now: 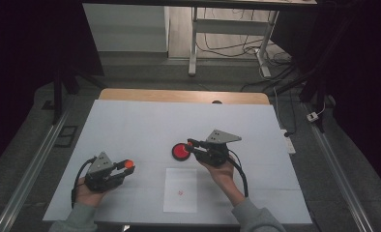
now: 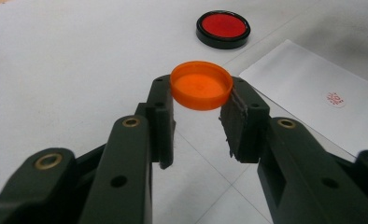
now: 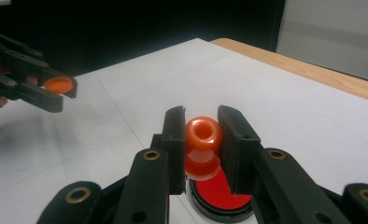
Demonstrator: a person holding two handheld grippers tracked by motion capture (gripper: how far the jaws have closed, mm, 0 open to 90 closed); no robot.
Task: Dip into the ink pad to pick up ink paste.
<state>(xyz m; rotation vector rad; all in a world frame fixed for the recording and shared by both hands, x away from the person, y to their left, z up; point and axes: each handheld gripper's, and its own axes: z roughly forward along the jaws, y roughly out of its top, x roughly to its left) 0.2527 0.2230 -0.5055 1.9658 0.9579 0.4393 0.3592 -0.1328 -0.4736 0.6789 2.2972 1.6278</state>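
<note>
above the white table sheet (image 1: 130, 125), the left gripper (image 2: 201, 100) is closed on an orange cap (image 2: 201, 85). the right gripper (image 3: 202, 140) is clamped on an orange stamp (image 3: 203, 147), held just over the red ink pad (image 3: 219, 196), near the white paper (image 1: 180, 189).

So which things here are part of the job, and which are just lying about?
In the job:
- orange cap, in left gripper
- orange stamp, in right gripper
- red ink pad
- paper sheet

Lying about:
- cables on the floor
- power strip
</note>
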